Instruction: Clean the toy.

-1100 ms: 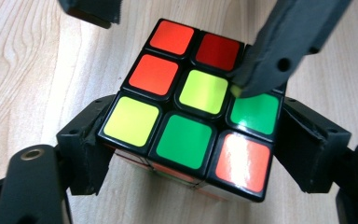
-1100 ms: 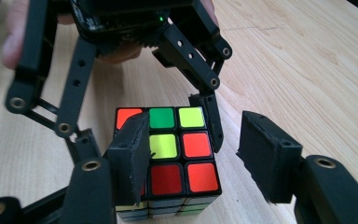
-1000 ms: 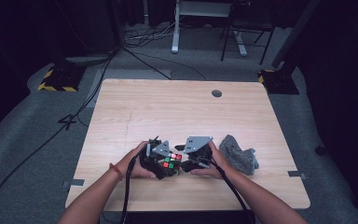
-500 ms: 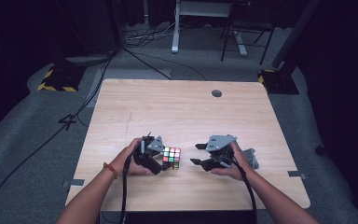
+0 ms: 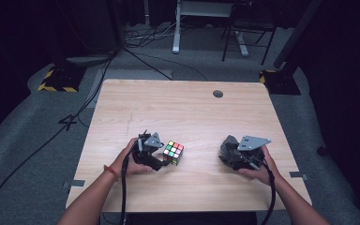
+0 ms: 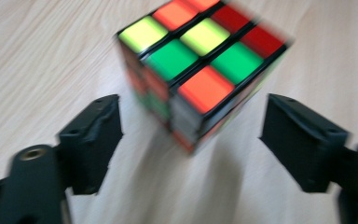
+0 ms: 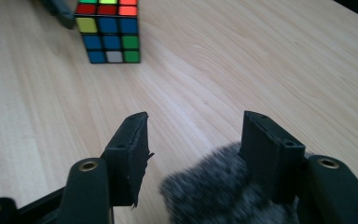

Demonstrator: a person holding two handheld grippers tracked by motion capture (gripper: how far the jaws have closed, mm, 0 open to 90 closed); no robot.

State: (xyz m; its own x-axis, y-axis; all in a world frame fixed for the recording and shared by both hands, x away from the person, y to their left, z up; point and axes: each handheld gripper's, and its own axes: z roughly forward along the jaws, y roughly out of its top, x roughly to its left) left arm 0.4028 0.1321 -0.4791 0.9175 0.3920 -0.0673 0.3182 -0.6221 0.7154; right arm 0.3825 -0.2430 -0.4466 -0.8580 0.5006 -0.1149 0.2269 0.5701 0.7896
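Observation:
A scrambled colour cube (image 5: pixel 174 152) rests on the wooden table (image 5: pixel 192 108), left of the middle near the front. My left gripper (image 5: pixel 163 158) lies just to its left, pointing at it. In the left gripper view the cube (image 6: pixel 200 56) stands just ahead of the open left gripper (image 6: pixel 191 100), a gap on each side. My right gripper (image 5: pixel 232 157) is at the front right over a grey furry thing (image 5: pixel 227 147). In the right gripper view the right gripper (image 7: pixel 196 116) is open, the fur (image 7: pixel 209 196) low between its jaws, and the cube (image 7: pixel 107 30) far off.
A round cable hole (image 5: pixel 218 93) sits near the table's far edge. A black cable trails from each gripper over the front edge. Beyond the table are floor cables, a yellow-and-black block (image 5: pixel 56 80) and stand legs (image 5: pixel 234 44).
My right gripper has left the cube and swung right across the table to the grey furry thing. The left gripper and the cube have stayed in place.

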